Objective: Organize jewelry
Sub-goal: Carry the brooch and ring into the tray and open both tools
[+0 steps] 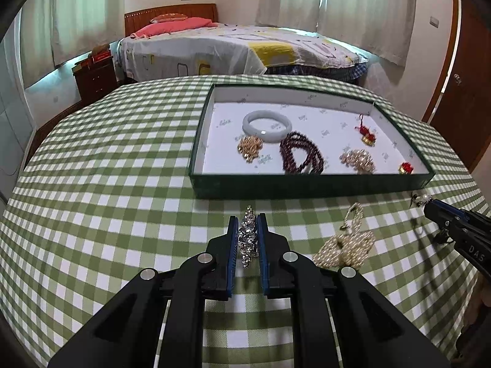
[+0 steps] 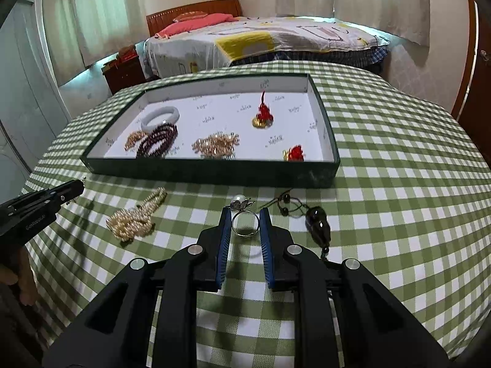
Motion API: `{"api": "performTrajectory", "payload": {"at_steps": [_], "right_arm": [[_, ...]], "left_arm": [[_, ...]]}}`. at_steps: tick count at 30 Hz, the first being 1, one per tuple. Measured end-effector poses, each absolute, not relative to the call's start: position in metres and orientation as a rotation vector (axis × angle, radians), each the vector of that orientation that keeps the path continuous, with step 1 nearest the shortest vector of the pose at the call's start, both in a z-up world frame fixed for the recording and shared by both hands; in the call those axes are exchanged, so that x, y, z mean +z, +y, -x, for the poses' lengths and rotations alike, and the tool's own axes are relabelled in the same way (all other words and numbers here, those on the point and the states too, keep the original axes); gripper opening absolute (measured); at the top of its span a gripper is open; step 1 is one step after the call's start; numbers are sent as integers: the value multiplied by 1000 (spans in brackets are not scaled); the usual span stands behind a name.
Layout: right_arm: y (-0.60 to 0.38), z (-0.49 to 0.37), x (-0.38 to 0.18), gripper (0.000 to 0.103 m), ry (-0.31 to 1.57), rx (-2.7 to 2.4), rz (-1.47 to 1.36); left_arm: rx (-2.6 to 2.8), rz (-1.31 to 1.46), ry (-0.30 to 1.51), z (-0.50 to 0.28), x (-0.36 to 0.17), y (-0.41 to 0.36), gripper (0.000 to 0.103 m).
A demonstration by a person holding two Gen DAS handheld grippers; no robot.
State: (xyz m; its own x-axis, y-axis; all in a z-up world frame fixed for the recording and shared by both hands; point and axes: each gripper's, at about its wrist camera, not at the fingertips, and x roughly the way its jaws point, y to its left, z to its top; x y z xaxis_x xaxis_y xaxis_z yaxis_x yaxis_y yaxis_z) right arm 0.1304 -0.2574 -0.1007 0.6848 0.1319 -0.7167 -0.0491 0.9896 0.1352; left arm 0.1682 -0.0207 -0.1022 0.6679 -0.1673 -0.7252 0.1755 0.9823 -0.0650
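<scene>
Six pieces already lying in green tray [image 1: 310, 185]; left gripper [image 1: 248, 236] clamping rhinestone brooch [image 1: 247, 234], right gripper [image 2: 245, 224] pinching pearl ring [image 2: 244, 221]; pearl strand [image 2: 135, 217], dark pendant [image 2: 319, 224] remaining on tablecloth [image 1: 107, 214].

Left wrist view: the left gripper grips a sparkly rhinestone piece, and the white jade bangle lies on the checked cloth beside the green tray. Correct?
Not quite. The left gripper does grip the sparkly rhinestone piece, but the white jade bangle lies inside the green tray, not on the checked cloth. The left wrist view shows it.
</scene>
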Motion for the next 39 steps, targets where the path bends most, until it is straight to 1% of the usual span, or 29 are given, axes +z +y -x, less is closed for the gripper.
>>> {"api": "performTrajectory", "payload": {"at_steps": [14, 22, 30, 39], "right_arm": [[-263, -161, -61, 19, 713, 106, -92], [-268, -193, -52, 19, 698, 110, -72], [-278, -224, -60, 19, 712, 108, -41], [-289, -257, -96, 19, 802, 120, -34]], "left_arm": [[-264, -2, 706, -195, -56, -51, 13], [-278, -2, 675, -223, -46, -79, 13], [-280, 3, 686, -253, -50, -104, 13], [-280, -31, 789, -282, -88, -132, 13]]}}
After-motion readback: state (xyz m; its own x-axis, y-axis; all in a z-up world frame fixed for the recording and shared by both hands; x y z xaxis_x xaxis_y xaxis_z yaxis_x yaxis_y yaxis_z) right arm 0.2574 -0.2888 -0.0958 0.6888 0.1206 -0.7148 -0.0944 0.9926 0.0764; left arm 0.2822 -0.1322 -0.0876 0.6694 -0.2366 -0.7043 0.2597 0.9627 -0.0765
